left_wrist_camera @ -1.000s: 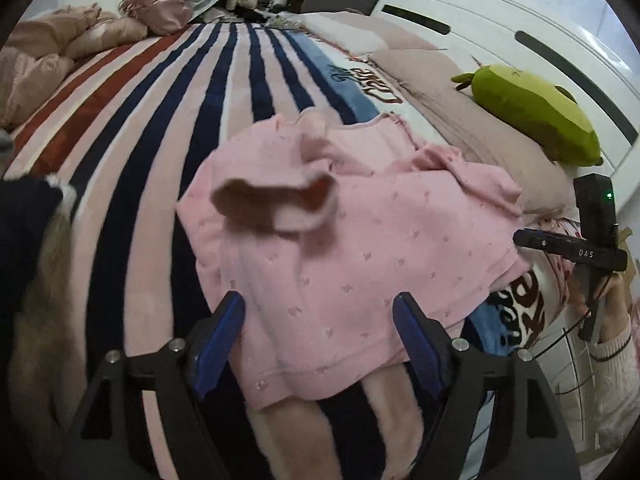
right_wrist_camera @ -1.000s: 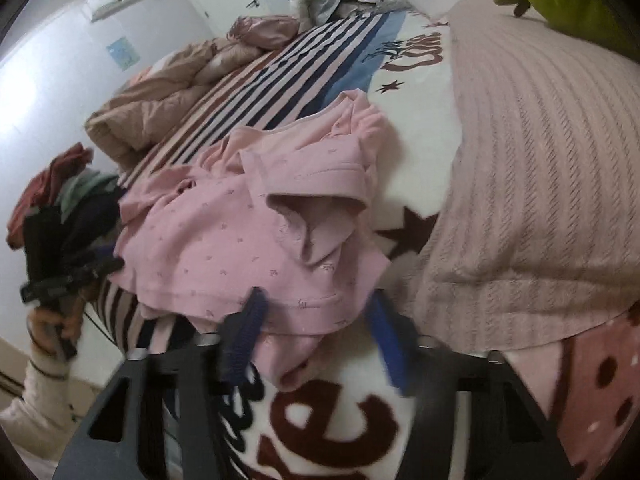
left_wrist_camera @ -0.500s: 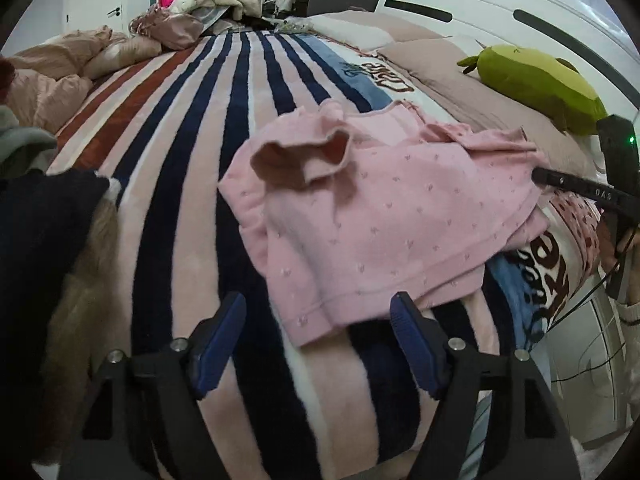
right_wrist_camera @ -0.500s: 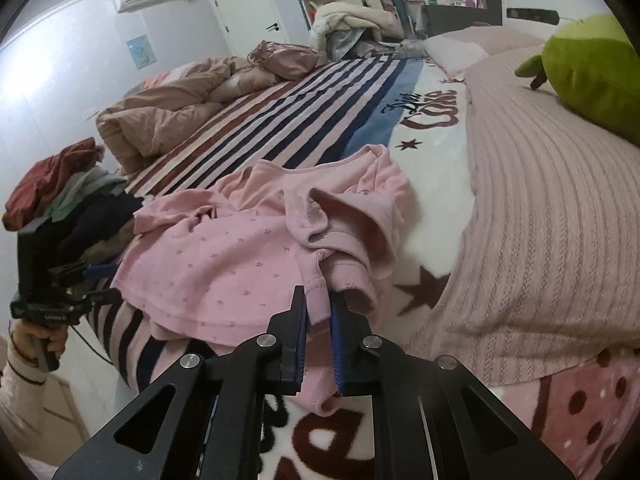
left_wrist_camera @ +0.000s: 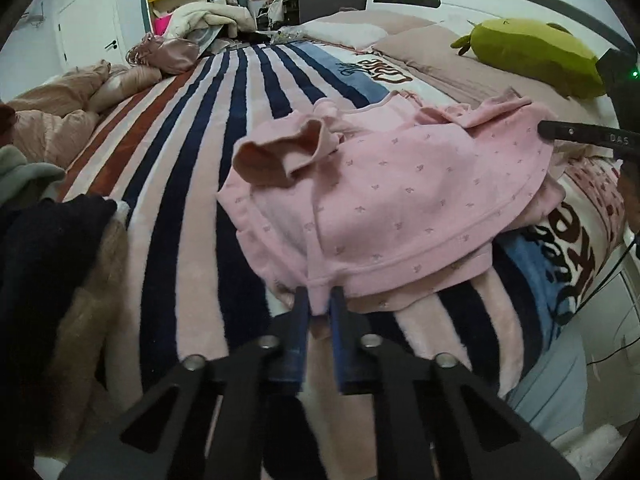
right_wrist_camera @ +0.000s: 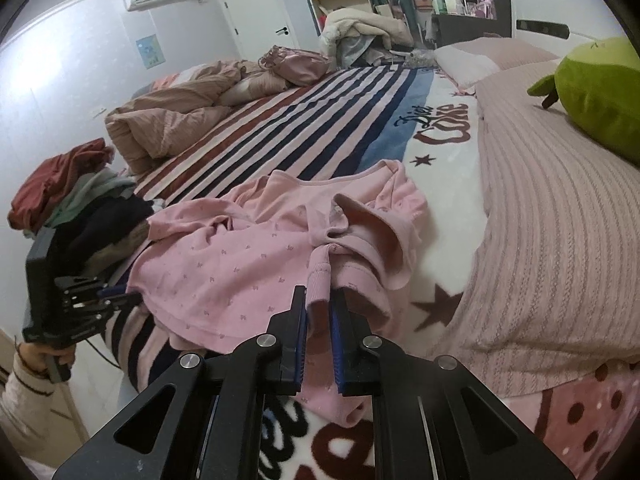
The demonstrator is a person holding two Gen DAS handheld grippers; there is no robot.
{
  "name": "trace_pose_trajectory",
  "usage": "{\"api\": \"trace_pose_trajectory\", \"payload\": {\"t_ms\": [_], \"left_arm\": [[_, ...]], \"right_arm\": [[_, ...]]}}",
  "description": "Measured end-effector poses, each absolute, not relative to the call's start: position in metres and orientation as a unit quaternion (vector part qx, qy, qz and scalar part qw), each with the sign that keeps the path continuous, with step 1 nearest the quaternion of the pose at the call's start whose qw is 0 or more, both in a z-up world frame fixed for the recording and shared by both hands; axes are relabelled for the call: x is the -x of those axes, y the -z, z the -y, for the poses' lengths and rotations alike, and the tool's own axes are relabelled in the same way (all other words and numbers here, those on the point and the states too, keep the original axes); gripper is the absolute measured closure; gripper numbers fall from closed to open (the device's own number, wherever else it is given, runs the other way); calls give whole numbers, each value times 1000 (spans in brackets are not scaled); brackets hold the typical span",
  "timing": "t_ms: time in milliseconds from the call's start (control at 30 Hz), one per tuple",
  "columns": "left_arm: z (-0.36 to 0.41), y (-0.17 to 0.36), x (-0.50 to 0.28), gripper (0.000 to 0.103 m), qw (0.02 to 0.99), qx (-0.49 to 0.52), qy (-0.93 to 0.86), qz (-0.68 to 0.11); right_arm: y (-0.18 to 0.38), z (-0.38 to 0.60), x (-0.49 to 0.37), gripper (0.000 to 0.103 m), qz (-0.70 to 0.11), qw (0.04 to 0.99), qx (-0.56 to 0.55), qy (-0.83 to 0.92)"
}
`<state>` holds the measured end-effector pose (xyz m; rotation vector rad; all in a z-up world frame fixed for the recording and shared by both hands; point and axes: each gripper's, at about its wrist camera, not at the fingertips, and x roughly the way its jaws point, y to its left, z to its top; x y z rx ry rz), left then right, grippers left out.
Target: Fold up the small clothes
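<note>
clothes pile: dark, grey and red garments stacked (right_wrist_camera: 76,216), well left of the pink top, at the bed edge.
left gripper (left_wrist_camera: 319,304): black two-finger tool with blue pads, fingers pinched together on the top's bottom hem at a side seam.
bed cover: fleece blanket with navy, pink and rust stripes (left_wrist_camera: 192,128), under and behind the top.
task item: small pink knit top with tiny printed motifs (left_wrist_camera: 392,196), crumpled, lying across the blanket near its front edge; one sleeve cuff curled up at its left side, hem part overhanging.
right gripper (right_wrist_camera: 319,308): same tool, fingers clamped on a ribbed edge of the top, cuff or hem, cannot tell which.
pillow cover: pink ribbed knit (right_wrist_camera: 560,232), just right of the top.
plush: green soft toy (right_wrist_camera: 596,92), far right of the top, on the pillows.
handling: likely light, soft, limp, stretchy; no stiffness, sags between grips. Thick hem and seam corners look the surest hold; thin body fabric would bunch or slip.
</note>
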<state>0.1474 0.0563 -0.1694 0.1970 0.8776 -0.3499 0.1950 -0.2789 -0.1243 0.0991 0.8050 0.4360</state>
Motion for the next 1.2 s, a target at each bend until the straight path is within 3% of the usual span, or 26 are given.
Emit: {"api": "trace_pose_trajectory", "payload": {"t_ms": [367,567,667,700,733,800,867,933,1133,1167,1200], "left_arm": [[-61,95,-171,98,919,-55,181,-346],[-61,77,-273,98,928,-29,117,-353],[-65,88,-334,86,924,19,79,-373],[-70,94,-348,63,920,40,71,-384],[-74,102,-358,43,911,60,66,-402],[-78,109,-356,42,903,70,82,-417],[-78,109,-337,38,905,45,107,-409],[-76,116,-313,30,900,21,135,-415],[-64,154,-250,31,867,4,204,-454],[-61,160,-241,33,863,6,214,-458],[-59,168,-230,41,858,6,222,-462]], "right_arm": [[97,284,-229,100,-368,903,-71,-212],[90,294,-300,101,-383,906,-93,-153],[98,299,-340,99,-396,906,-104,-106],[105,301,-354,97,-404,905,-108,-85],[112,304,-363,87,-419,899,-110,-70],[120,314,-365,61,-432,890,-129,-66],[119,322,-350,58,-419,892,-140,-91],[123,325,-331,48,-431,887,-127,-108],[162,317,-273,47,-486,847,-133,-171],[169,313,-262,47,-490,843,-132,-179],[176,307,-251,47,-494,838,-128,-191]]}}
